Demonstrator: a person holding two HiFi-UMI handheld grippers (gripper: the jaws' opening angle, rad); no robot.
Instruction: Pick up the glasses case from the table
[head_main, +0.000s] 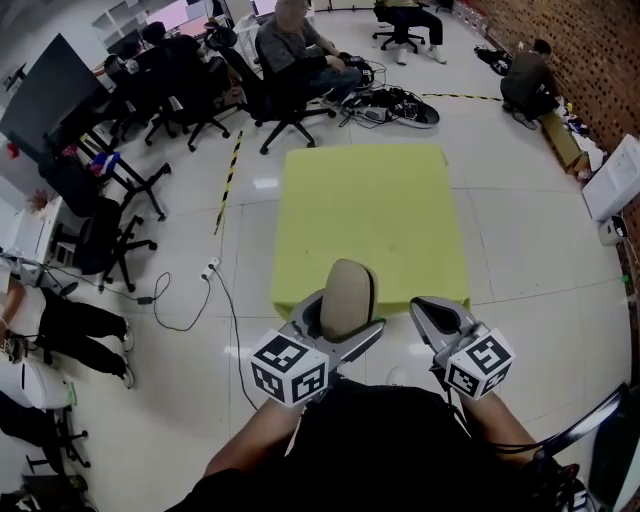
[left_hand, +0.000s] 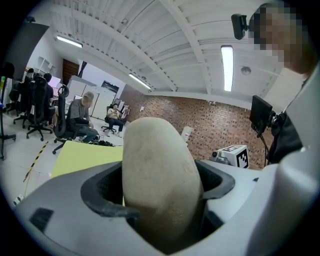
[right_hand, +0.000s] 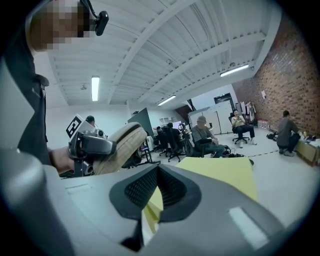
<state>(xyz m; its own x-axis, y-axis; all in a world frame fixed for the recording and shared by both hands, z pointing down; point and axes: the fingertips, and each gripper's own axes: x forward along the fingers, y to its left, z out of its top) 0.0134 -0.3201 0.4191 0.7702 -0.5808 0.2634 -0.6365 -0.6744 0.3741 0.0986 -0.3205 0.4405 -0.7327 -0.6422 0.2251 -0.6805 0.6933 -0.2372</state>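
A beige oval glasses case (head_main: 347, 298) is held up off the yellow-green table (head_main: 370, 210), near its front edge. My left gripper (head_main: 335, 330) is shut on it; in the left gripper view the glasses case (left_hand: 160, 185) fills the gap between both jaws and stands upright. My right gripper (head_main: 440, 318) hovers to the right of the case with nothing in it, its jaws closed together. From the right gripper view, the glasses case (right_hand: 117, 145) and the left gripper (right_hand: 92, 147) show at the left, and the right gripper (right_hand: 159, 192) is empty.
The table (right_hand: 220, 175) top is bare. Around it is a white tiled floor with office chairs (head_main: 285, 105), seated people (head_main: 295, 45), cables (head_main: 390, 105) and a crouching person (head_main: 525, 80) at the far right by the brick wall.
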